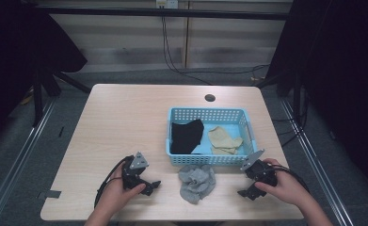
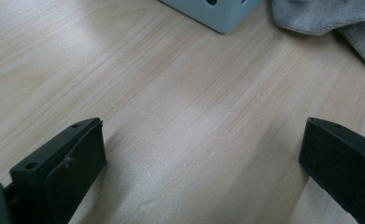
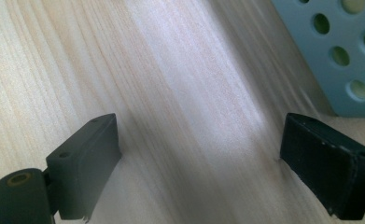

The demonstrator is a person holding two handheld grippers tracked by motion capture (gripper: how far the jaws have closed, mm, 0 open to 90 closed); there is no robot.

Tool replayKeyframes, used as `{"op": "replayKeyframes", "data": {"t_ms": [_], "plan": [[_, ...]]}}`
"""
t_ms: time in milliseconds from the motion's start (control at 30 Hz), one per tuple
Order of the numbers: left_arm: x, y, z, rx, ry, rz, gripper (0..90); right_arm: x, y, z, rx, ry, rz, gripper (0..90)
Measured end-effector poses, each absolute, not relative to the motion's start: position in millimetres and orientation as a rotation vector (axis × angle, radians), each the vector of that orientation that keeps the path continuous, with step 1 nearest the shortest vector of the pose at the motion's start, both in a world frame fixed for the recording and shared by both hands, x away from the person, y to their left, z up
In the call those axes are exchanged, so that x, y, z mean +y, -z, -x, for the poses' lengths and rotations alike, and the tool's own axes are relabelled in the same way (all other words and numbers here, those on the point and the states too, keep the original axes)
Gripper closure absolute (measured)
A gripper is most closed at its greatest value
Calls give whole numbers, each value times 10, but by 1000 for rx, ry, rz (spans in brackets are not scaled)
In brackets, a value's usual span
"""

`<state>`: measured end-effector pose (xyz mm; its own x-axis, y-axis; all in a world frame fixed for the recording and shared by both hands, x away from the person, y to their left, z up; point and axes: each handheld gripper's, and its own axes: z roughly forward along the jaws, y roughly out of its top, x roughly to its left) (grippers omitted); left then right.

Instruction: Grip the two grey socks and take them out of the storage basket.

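On the light wooden table (image 1: pixel 125 117), seen from the high view, a pale blue perforated basket (image 1: pixel 208 114) sits right of centre, toward the person's edge. Inside it a black cloth (image 1: pixel 187 136) fills the left half and a folded beige cloth (image 1: pixel 223 140) lies in the right half, the two just beside each other. In front of the basket's near wall, touching or almost touching it, a crumpled grey cloth (image 1: pixel 197 182) lies on the bare tabletop, between the two grippers.

The left gripper (image 1: pixel 152 186) rests low at the table's near left, held in the person's left hand (image 1: pixel 120 190), its jaws aimed toward the grey cloth but well short of it. In the left gripper view its jaws stand wide apart with nothing between them; the grey cloth (image 2: pixel 329 23) shows at the upper right, beyond the jaw tips, and a corner of the basket (image 2: pixel 217 14) at the top.

The right gripper (image 1: pixel 244 193) sits at the near right in the right hand (image 1: pixel 283 186), just right of the grey cloth, apart from it. In the right gripper view its jaws are likewise spread wide over bare wood, the basket's wall (image 3: pixel 329 51) at the upper right.
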<state>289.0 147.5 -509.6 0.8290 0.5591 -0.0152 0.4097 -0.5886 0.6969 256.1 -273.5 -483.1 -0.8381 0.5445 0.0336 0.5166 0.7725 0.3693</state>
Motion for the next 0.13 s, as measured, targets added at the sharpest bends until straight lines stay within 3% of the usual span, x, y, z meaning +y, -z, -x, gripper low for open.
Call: {"op": "replayKeyframes", "data": {"t_ms": [133], "plan": [[1476,5096,-2892,703,-265,-2281,0,-2744,4834,-2552,2877,-580,-874,111]]}}
